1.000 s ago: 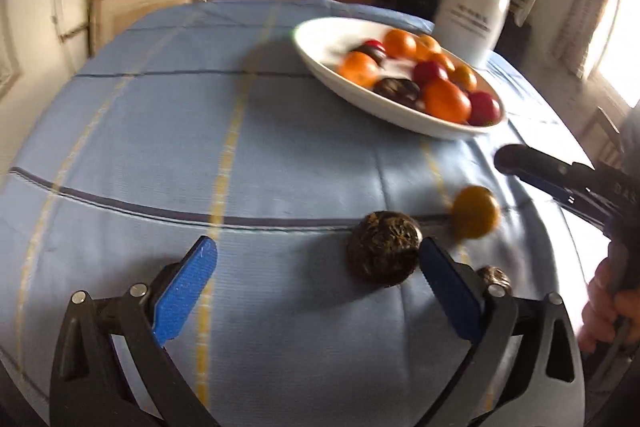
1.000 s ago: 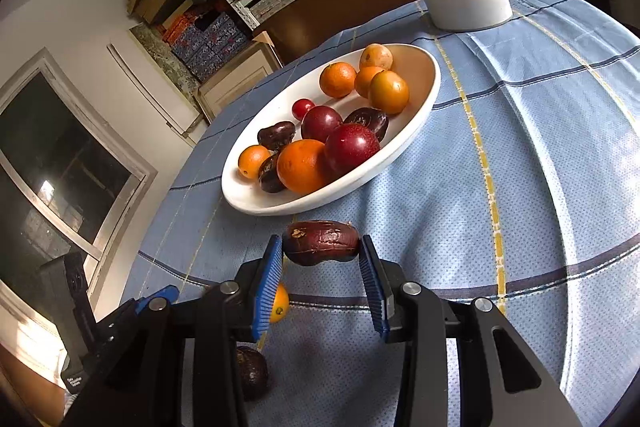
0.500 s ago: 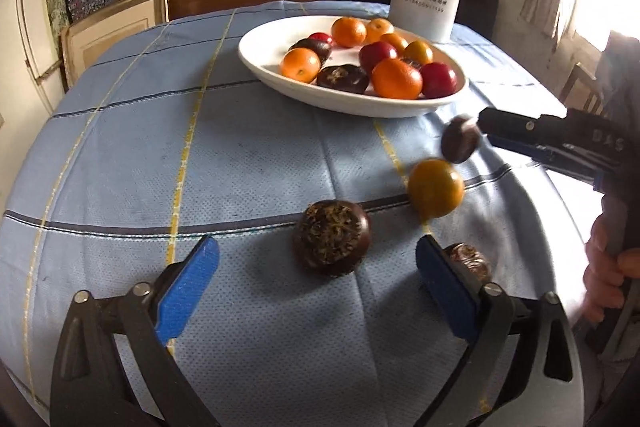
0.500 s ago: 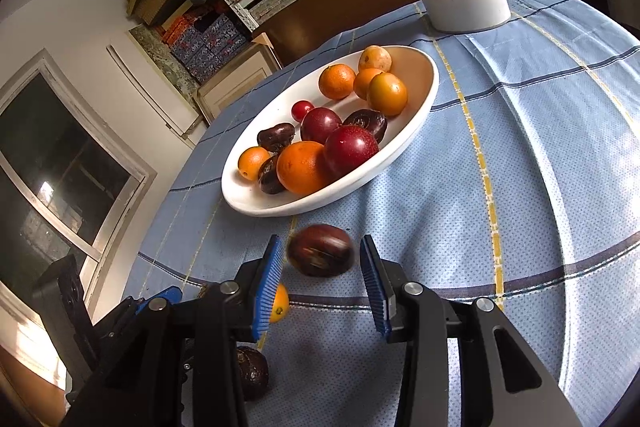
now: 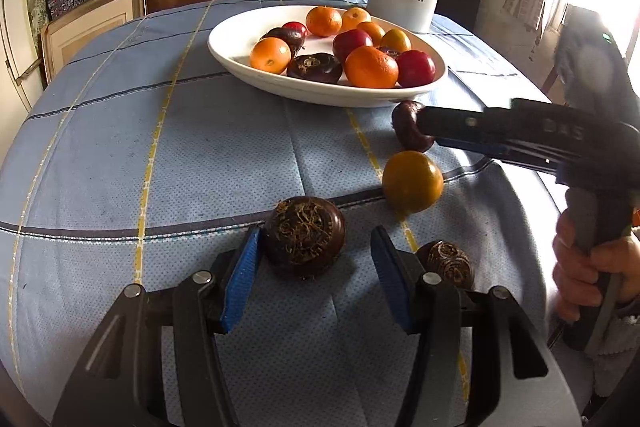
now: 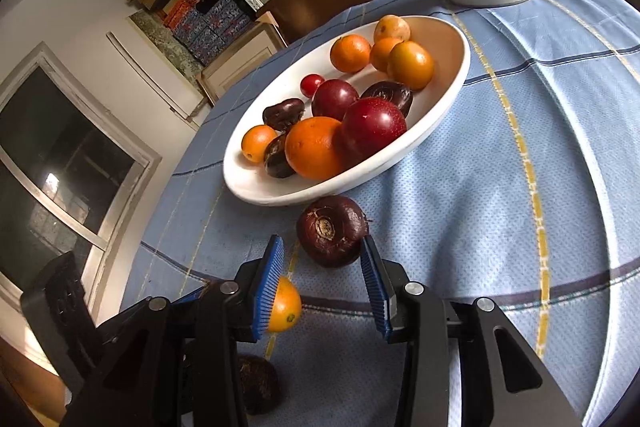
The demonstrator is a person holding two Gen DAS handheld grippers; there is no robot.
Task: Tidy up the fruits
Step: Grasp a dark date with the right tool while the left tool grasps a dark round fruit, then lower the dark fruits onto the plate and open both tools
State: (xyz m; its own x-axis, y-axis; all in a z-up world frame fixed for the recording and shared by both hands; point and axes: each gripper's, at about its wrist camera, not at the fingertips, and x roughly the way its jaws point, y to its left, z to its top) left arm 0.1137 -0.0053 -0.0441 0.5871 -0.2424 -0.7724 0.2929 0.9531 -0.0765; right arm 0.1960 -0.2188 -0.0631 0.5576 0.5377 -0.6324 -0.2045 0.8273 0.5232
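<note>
Left gripper: the left gripper (image 5: 310, 269) points down at the table (image 5: 120, 155); its jaws are closing around a dark water chestnut (image 5: 305, 235). The left pad appears to touch its side; the right pad stands clear, so no grip yet.
Right gripper: the right gripper (image 6: 322, 285) has its jaws opening. A second water chestnut (image 6: 333, 230) lies on the cloth just ahead of the pads, apparently free of both, close under the rim of the white bowl (image 6: 400, 155).
Loose fruit: a small orange fruit (image 5: 412, 181) and a smaller chestnut (image 5: 447, 263) lie on the table to the right of the left gripper.
Bowl contents: oranges, red plums and dark chestnuts, already heaped.
Handling, chestnut: judged light, hard and rigid; flattened round shape, smooth sides, rough fibrous crown. Likely to roll or pop out if pinched off-centre.
Hold point: across the widest part, pads on opposite flanks, crown up.
Handling, orange fruit: judged soft-skinned and round; moderate squeeze only.
Risk: the bowl is crowded; a fruit dropped on the heap may roll over the low rim.
</note>
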